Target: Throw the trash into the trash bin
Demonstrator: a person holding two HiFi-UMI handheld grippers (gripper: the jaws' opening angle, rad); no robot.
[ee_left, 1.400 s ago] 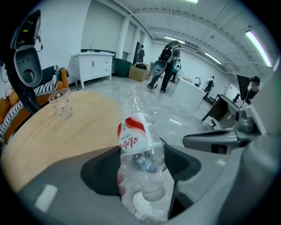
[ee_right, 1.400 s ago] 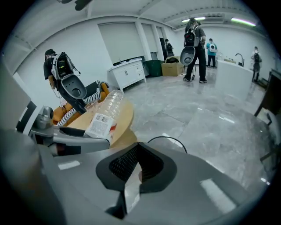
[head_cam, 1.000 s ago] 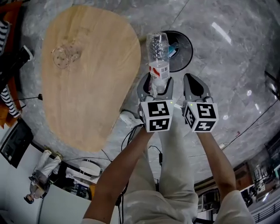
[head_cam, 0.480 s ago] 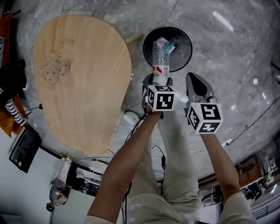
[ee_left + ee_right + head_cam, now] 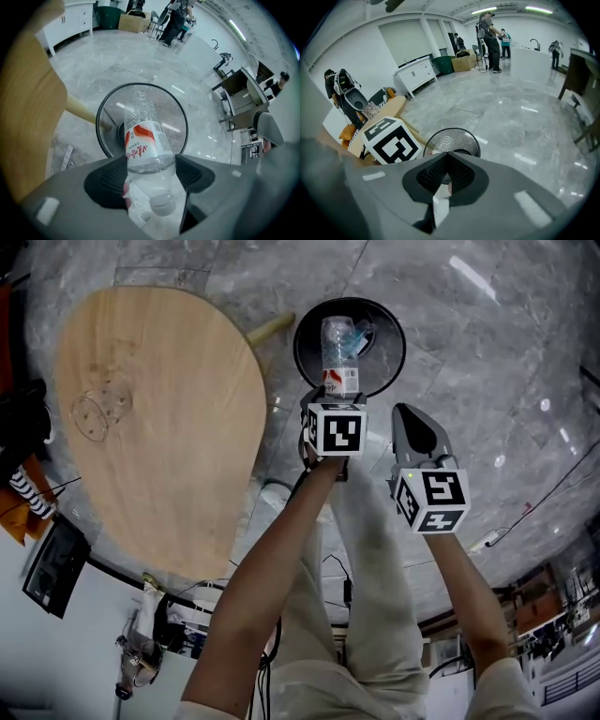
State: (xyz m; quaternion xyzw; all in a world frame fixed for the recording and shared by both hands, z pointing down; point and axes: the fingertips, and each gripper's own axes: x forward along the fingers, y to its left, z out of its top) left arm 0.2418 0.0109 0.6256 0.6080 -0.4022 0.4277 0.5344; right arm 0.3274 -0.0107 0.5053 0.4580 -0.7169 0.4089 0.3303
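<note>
A clear plastic bottle [image 5: 339, 354] with a red and white label hangs over the black mesh trash bin [image 5: 389, 367] on the floor. My left gripper [image 5: 337, 397] is shut on the bottle near its neck. In the left gripper view the bottle [image 5: 145, 140] points away from the camera, cap end nearest, straight at the bin's [image 5: 105, 117] open mouth, with the left gripper [image 5: 151, 172] closed round it. My right gripper [image 5: 414, 420] hovers just right of the bin, shut, with nothing seen in it. The right gripper view shows the right gripper [image 5: 446, 158] closed and the bin [image 5: 461, 136] beyond it.
A rounded wooden table [image 5: 159, 418] stands to the left of the bin, with a clear cup [image 5: 94, 413] on it. Some trash [image 5: 364, 334] lies inside the bin. Grey marble floor surrounds the bin. People, cabinets and desks stand far off.
My left gripper has sunk and tipped downward with the bottle, which now hangs over the bin's mouth. The right gripper has dropped a little and stayed shut.
</note>
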